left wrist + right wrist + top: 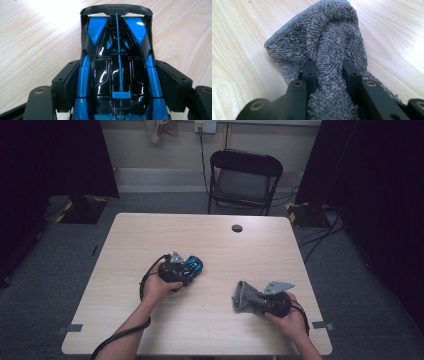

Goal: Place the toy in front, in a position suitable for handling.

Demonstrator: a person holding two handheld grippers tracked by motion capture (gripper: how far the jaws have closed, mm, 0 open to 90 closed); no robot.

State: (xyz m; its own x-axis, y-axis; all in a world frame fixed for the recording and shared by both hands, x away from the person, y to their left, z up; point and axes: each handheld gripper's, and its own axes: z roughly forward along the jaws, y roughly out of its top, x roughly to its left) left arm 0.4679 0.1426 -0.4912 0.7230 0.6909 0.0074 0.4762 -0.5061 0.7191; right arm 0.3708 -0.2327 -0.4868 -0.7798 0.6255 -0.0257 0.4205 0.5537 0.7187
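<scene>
The left gripper is hugging the shiny blue and black toy car on the table while the right gripper is pinching a fuzzy grey cloth nearby, so next the cloth probably needs bringing over to wipe the car.

Glossy blue-black plastic toy car; rough grey terry cloth towel; smooth pale wood-grain table; matt black jaws.
</scene>
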